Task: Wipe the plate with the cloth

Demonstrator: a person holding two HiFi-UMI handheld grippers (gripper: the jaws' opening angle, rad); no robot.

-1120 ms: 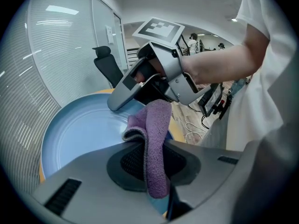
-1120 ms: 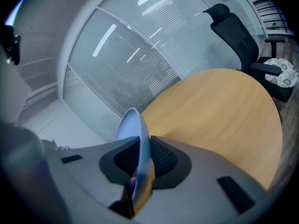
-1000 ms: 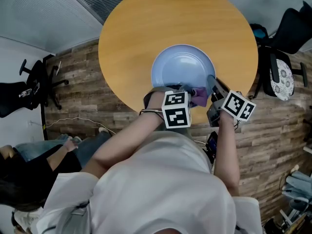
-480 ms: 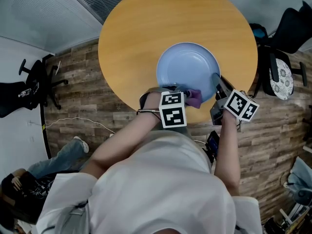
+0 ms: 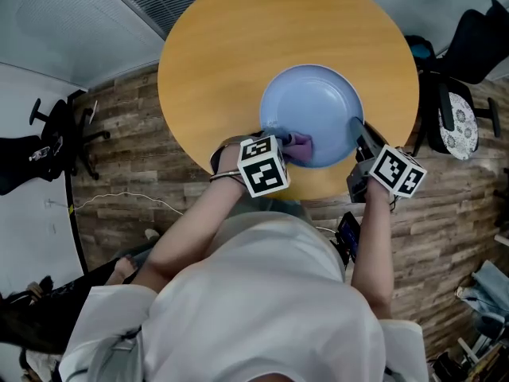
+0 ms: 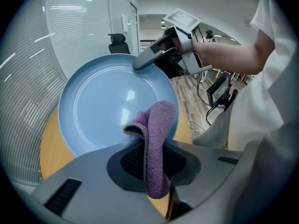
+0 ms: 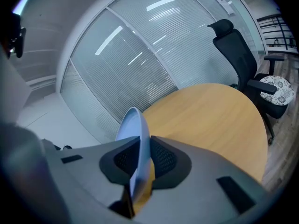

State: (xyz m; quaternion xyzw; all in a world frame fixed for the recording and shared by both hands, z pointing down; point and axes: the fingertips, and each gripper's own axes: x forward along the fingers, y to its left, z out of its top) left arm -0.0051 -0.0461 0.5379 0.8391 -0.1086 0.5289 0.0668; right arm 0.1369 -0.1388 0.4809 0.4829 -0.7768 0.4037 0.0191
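The left gripper [image 6: 150,164] has its jaws closed tight on the purple cloth [image 6: 157,133], a folded strip pinched between the pads. The strip's long axis runs along the jaws, and its rounded free end sticks out past the tips against the near rim of the blue plate [image 5: 314,106]. In the head view the plate sits on the round wooden table [image 5: 215,50], close to its near edge. At the plate's right rim the right gripper [image 7: 138,164] clamps the plate narrowly. Its rim passes edge-on between the pads, standing upright in the right gripper view.
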